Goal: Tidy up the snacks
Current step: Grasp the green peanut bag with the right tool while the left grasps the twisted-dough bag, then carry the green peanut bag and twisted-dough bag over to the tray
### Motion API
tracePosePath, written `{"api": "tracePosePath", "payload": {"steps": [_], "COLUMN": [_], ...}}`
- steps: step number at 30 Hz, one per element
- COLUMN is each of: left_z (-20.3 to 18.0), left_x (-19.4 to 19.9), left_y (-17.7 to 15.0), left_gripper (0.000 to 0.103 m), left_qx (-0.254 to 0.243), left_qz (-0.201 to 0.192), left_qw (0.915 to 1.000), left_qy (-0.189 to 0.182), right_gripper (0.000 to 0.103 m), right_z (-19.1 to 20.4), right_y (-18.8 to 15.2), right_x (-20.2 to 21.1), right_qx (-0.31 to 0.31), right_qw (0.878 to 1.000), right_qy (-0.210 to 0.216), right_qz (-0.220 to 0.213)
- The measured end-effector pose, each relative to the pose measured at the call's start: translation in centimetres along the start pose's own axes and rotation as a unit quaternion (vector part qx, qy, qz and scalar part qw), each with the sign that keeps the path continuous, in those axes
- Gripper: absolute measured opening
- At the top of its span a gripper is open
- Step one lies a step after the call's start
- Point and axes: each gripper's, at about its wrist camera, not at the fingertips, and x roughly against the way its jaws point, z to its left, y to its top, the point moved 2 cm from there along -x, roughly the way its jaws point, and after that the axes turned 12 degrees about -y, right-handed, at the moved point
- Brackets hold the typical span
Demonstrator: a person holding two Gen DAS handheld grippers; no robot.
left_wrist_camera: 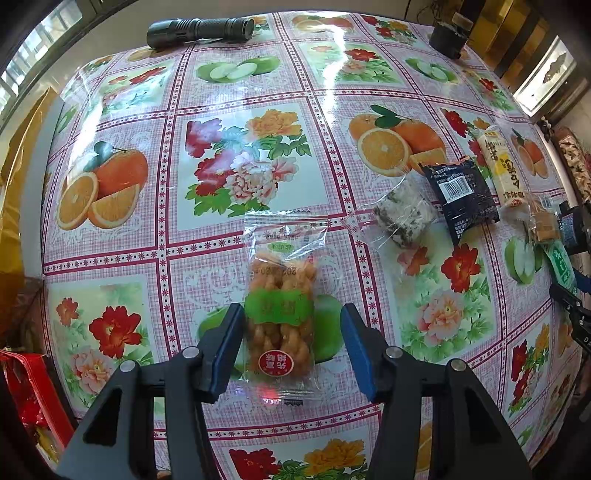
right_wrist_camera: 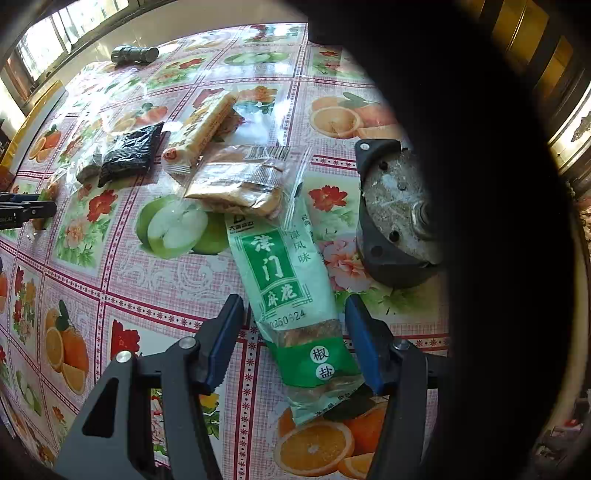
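Left hand-held gripper (left_wrist_camera: 291,347) spread, pads either side of the clear twist-snack packet (left_wrist_camera: 282,314), not pressing it; packet flat on the worktop (left_wrist_camera: 110,266). Right hand-held gripper (right_wrist_camera: 295,339) also spread around the green packet (right_wrist_camera: 291,295), far pad touching its edge, no pinch. Beyond the green packet: brown wafer pack (right_wrist_camera: 236,181), yellow bar (right_wrist_camera: 201,129), black packet (right_wrist_camera: 129,151). Grey metal disc (right_wrist_camera: 395,218) just right of it.

I'm working in a home: a table with a fruit-and-flower oilcloth (left_wrist_camera: 258,110), window (left_wrist_camera: 33,62) behind it, flashlight (left_wrist_camera: 199,31) at its far edge.
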Motion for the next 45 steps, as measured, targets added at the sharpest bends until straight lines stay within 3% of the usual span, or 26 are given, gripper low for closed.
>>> {"api": "tracePosePath", "payload": {"steps": [3,6,15,29,33,41,45], "left_z": [-0.1,-0.3,-0.8,-1.0,-0.4,1.2,1.6], "left_x": [0.3,0.4,1.3,4.1,5.0,7.7,8.6], "left_y": [-0.6,-1.5,-7.4,-21.8,-25.8,-29.7,-29.6], "left_gripper": [0.034,0.034,0.034,0.034,0.034,0.034,0.034], "left_qx": [-0.006,-0.011,-0.020,-0.023,-0.035,-0.037,-0.032], "left_qz": [0.003,0.005,0.010,0.006,-0.005,-0.024,-0.035], "left_qw": [1.0000,0.9999,0.9996,0.9977,0.9976,0.9972,0.9967], "left_qy": [-0.005,-0.009,-0.015,-0.064,-0.059,-0.060,-0.065], "right_gripper": [0.037,0.032,0.031,0.031,0.031,0.031,0.031], "right_z": [0.2,0.3,3.2,11.5,14.2,19.7,21.7], "right_y": [-0.3,-0.8,-4.6,-12.4,-13.9,-14.9,-15.2], "right_x": [0.3,0.7,3.0,7.6,8.8,10.7,11.8], "right_qx": [0.007,-0.001,-0.010,-0.023,-0.024,-0.005,0.013], "right_qw": [1.000,1.000,0.998,0.988,0.985,0.981,0.980], "right_qy": [0.009,0.015,0.068,0.153,0.172,0.191,0.199], "right_qz": [-0.004,-0.003,-0.003,0.002,0.005,0.010,0.010]}}
